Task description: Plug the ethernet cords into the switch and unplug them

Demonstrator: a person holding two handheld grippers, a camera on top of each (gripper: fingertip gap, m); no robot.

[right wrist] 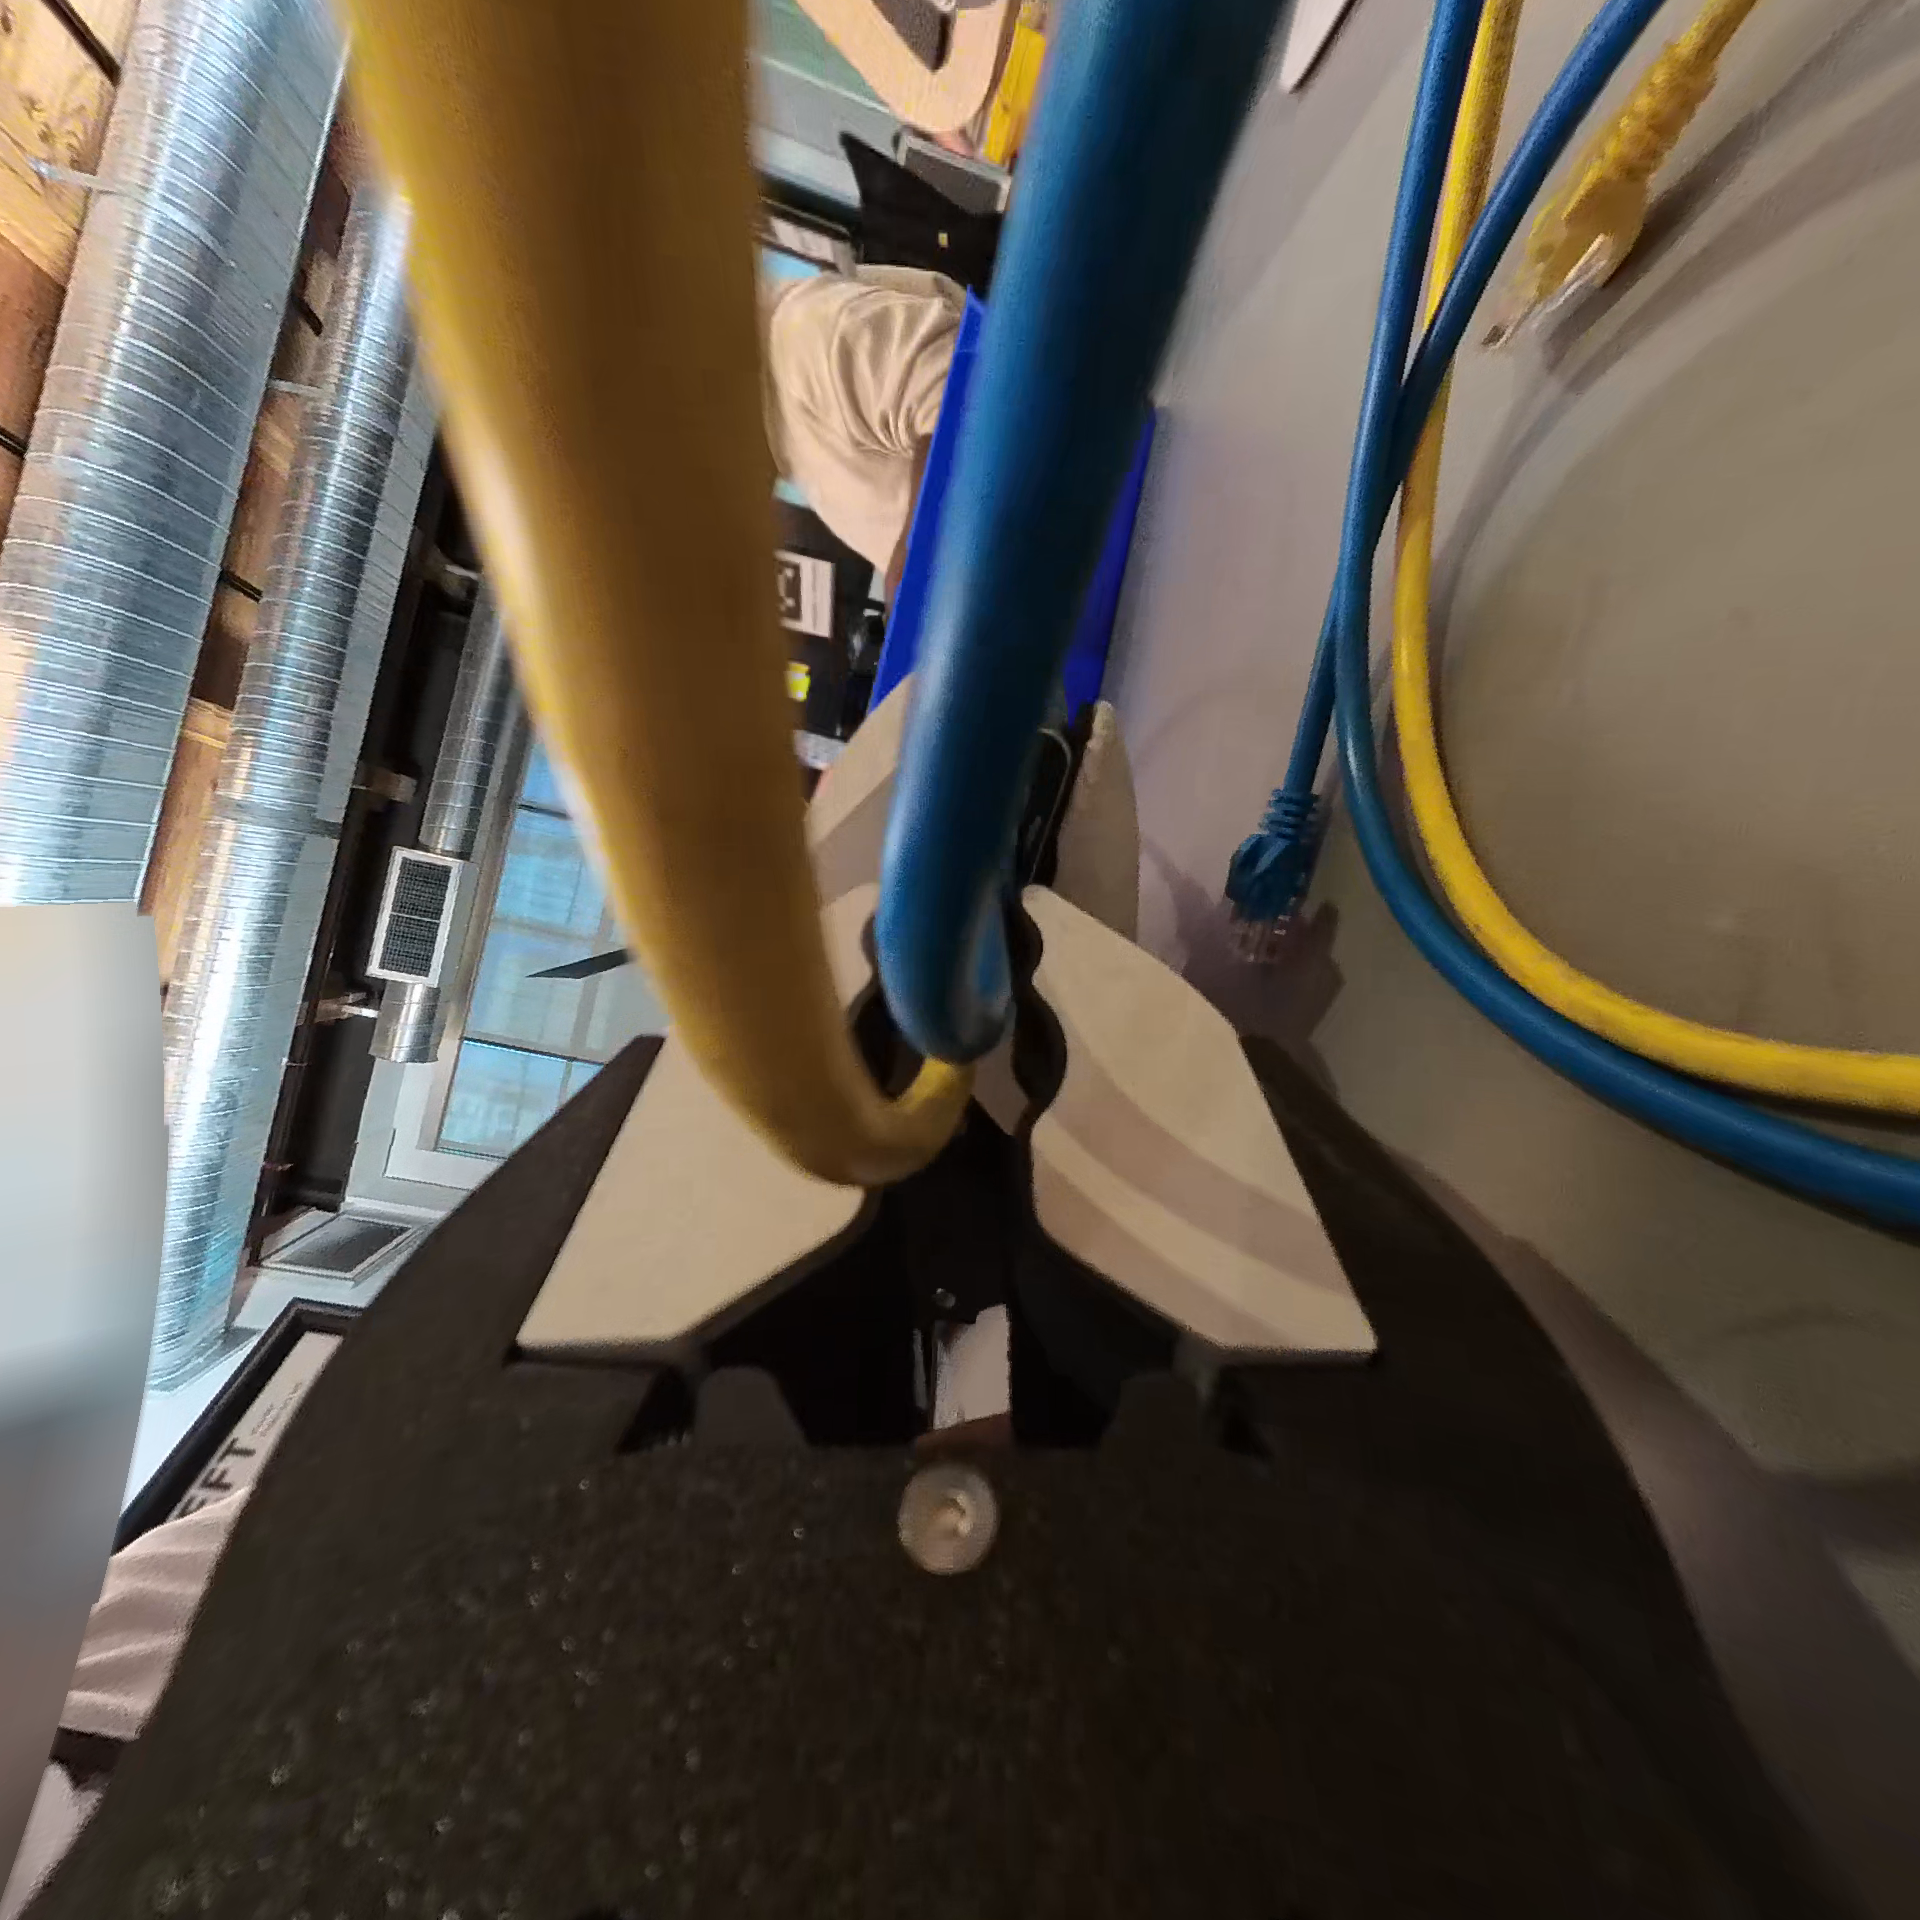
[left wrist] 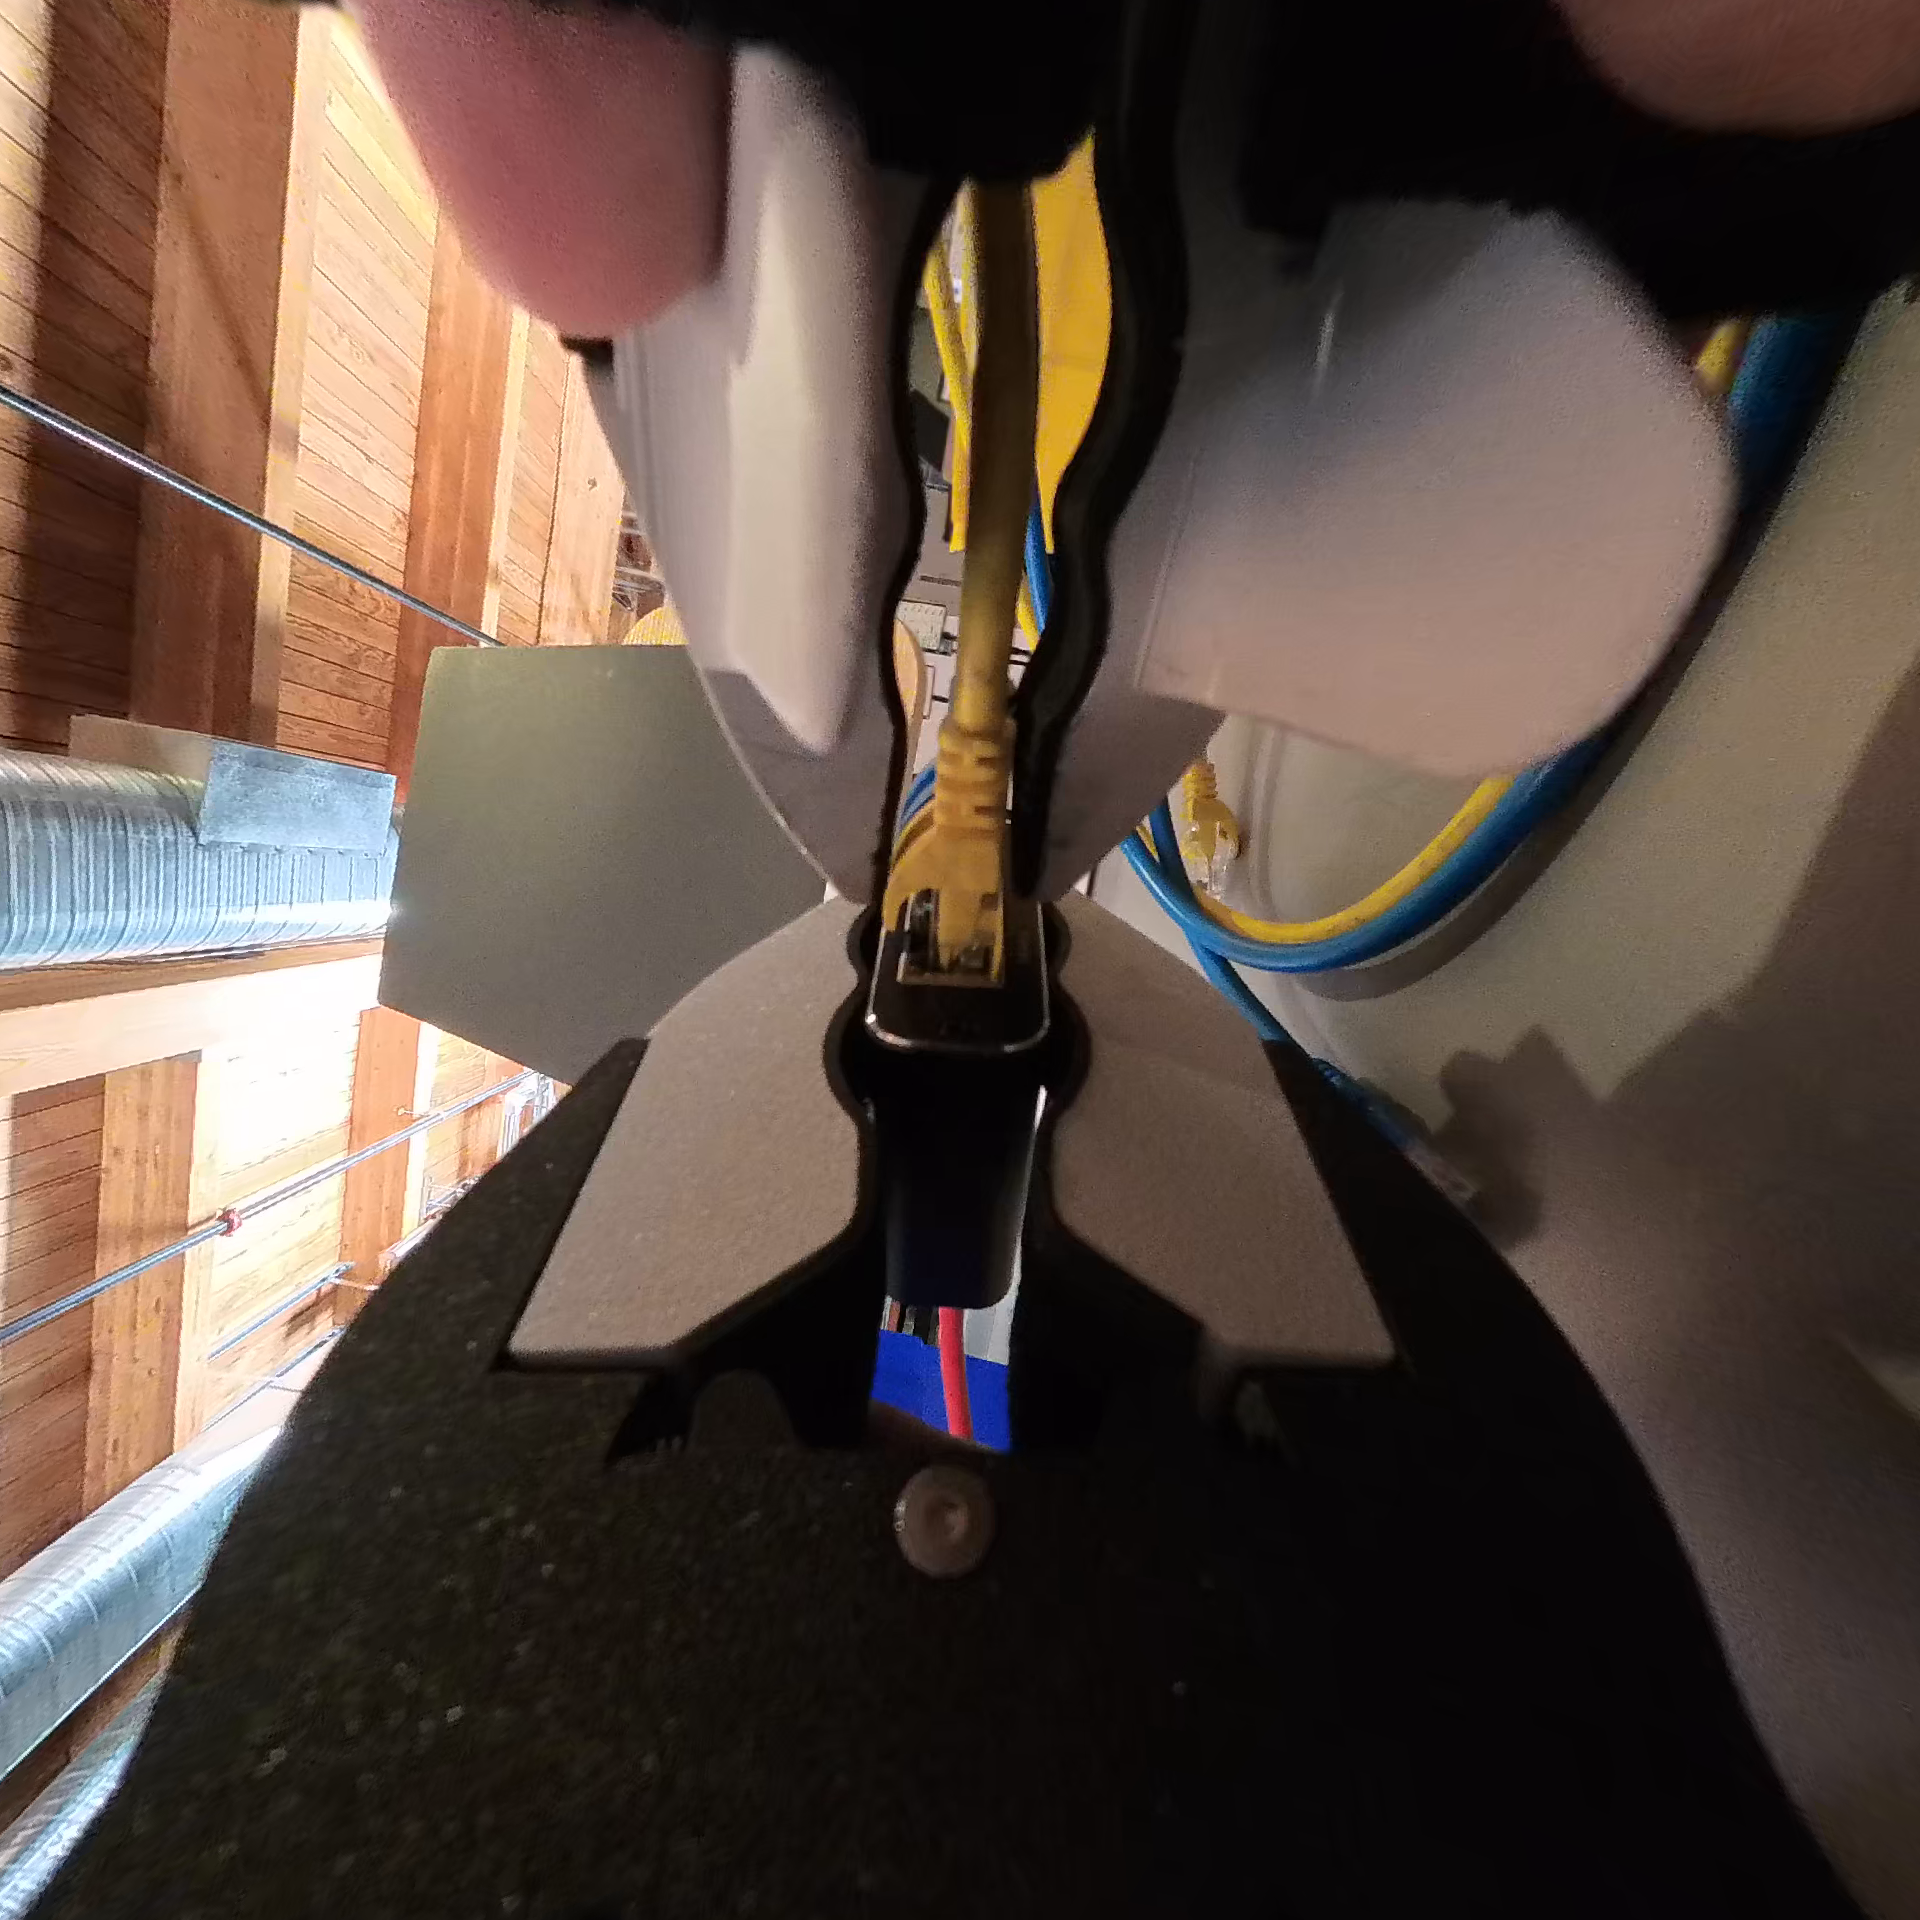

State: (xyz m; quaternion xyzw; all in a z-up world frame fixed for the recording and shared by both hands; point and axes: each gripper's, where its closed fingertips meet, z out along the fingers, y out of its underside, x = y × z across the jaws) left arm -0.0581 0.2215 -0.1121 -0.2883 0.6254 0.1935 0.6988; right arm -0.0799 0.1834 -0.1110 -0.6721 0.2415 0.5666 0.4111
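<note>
In the left wrist view my left gripper is shut on a small black switch and holds it off the table. A yellow ethernet plug sits in the switch's port. My right gripper comes in from the top and is shut on that plug. In the right wrist view my right gripper has the yellow cord running out of its jaws. A blue cord loops just beyond the tips. The switch is mostly hidden there behind the cords.
The grey table fills the right side, with loose blue cord and yellow cord, a free yellow plug and a free blue plug. A hand grips the right gripper. Across from one pair of fingers to the other is roughly 4 centimeters.
</note>
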